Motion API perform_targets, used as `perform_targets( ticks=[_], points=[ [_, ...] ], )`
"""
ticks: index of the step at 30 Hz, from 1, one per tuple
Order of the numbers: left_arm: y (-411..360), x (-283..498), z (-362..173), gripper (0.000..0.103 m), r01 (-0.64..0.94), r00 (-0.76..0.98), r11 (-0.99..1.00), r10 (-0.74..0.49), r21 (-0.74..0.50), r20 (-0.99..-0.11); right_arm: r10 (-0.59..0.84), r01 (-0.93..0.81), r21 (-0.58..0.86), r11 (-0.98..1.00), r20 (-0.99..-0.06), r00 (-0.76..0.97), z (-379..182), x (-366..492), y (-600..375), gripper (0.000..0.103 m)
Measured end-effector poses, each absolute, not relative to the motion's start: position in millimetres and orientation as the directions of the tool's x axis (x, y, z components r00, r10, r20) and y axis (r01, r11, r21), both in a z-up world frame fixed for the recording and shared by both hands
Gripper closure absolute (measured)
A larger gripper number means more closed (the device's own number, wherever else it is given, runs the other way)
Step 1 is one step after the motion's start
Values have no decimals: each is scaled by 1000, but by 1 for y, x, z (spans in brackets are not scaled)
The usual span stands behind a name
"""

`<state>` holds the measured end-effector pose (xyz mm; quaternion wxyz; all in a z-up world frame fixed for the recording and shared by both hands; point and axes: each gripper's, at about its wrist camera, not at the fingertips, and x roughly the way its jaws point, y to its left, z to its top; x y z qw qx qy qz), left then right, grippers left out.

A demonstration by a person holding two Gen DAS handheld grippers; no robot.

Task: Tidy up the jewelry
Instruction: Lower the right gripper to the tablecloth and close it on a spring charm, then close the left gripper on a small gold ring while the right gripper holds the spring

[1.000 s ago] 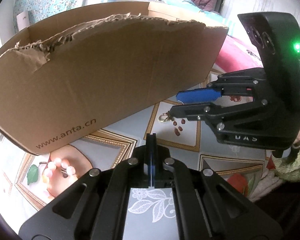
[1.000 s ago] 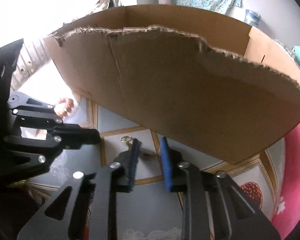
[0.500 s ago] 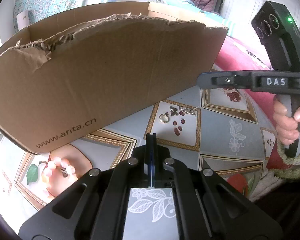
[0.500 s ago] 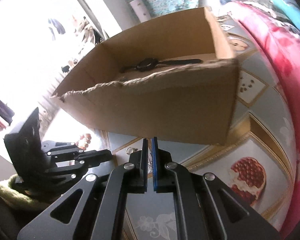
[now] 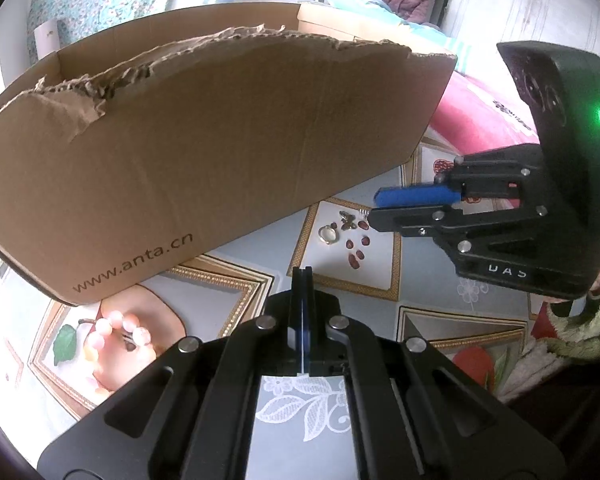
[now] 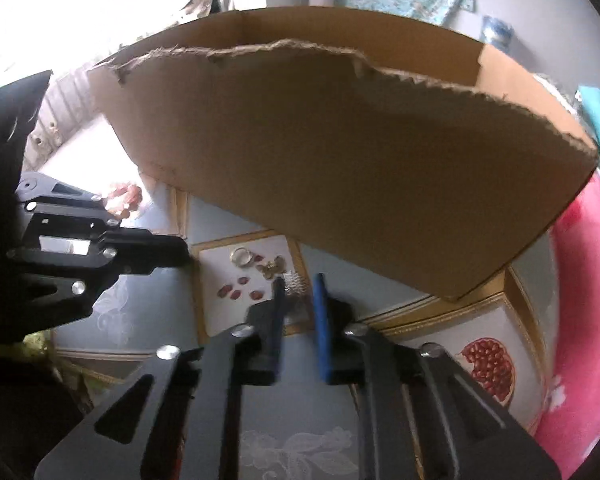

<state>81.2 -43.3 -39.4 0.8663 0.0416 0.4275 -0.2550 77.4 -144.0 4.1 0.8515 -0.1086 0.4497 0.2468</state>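
A small cluster of jewelry lies on the patterned tablecloth just in front of the cardboard box (image 5: 220,152): a gold ring (image 5: 327,234), a butterfly charm (image 5: 346,220) and a tiny silvery piece (image 6: 294,280). My right gripper (image 6: 298,284) is low over this cluster. Its blue pads stand apart with the silvery piece between the tips, not pressed. In the left wrist view the right gripper (image 5: 374,206) comes in from the right. My left gripper (image 5: 302,280) is shut with nothing in it, a little short of the ring. A pink bead bracelet (image 5: 116,332) lies to the left.
The torn-edged cardboard box (image 6: 340,160) fills the back of both views and hides its inside. A pink cushion (image 6: 580,300) borders the table on the right. A person sits on a bed far behind. Red seeds printed on the cloth surround the jewelry.
Half a second ago the right gripper was raised, shut, looking into the box. It has come back down to the jewelry and its jaws stand apart. The left gripper has not moved.
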Motion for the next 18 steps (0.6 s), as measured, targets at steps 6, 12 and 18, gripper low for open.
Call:
perform_targets(
  ticks=[6, 12, 18],
  points=[
    [-41, 78, -41, 103, 476, 508, 867, -405, -144, -760, 517, -384, 372, 845, -752, 409, 15, 85, -187, 99],
    [-39, 78, -41, 102, 480, 505, 863, -417, -155, -756, 687, -256, 643, 722, -621, 379, 17, 83, -226, 99],
    [-38, 76, -39, 79, 497, 493, 848, -452, -186, -743, 737, -211, 722, 658, -562, 376, 9, 79, -244, 99]
  ],
)
